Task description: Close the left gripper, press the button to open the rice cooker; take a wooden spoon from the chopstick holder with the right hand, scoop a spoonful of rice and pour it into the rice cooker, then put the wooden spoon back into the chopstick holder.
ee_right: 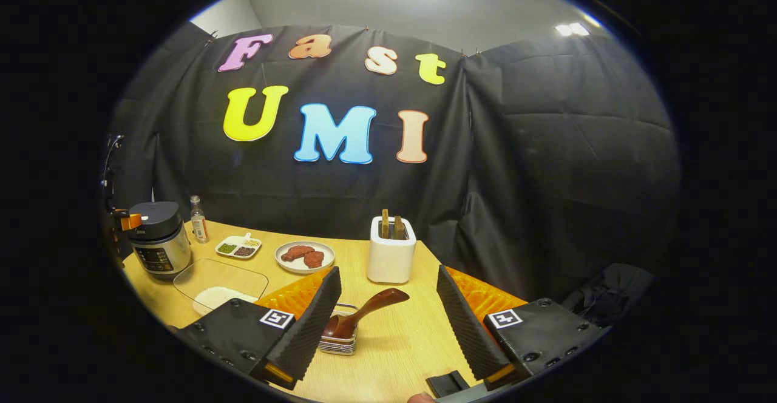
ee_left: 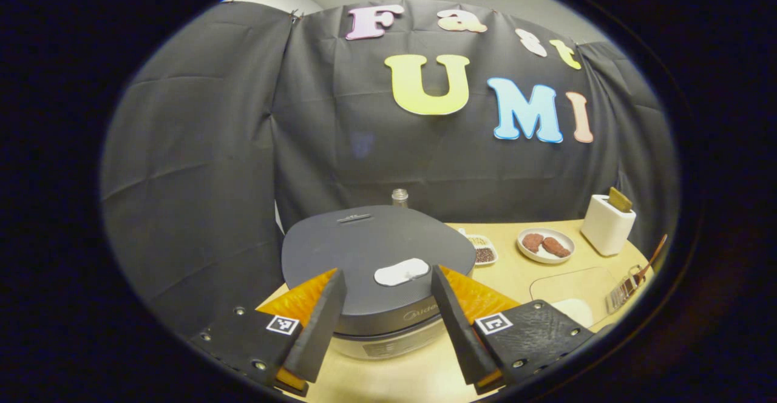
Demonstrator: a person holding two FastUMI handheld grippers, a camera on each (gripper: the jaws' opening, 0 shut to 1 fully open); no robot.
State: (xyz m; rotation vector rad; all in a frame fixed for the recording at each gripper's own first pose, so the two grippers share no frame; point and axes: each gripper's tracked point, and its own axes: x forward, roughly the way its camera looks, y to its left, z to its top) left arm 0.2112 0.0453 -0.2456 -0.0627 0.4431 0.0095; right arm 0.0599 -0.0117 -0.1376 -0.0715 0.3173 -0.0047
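1. Evidently little was done: the cooker [ee_left: 376, 269] sat low center in the left gripper view, lid down, the left gripper [ee_left: 388, 324] spread wide before it.
2. Right gripper [ee_right: 388, 324] gaped, empty.
3. Spoon [ee_right: 364, 315] lay lower center in its holder [ee_right: 341, 342], handle slanting up-right.

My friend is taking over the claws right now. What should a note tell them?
Left claw: open, held in front of the rice cooker, touching nothing.
Right claw: open, empty, above the table, with the wooden spoon ahead.
The spoon leans out of the small chopstick holder. The rice lies in the glass dish beside the cooker.
Done: nothing; the cooker lid is shut.
Left: close the left claw, press the lid button, take the spoon, scoop rice, pour it in, return the spoon.
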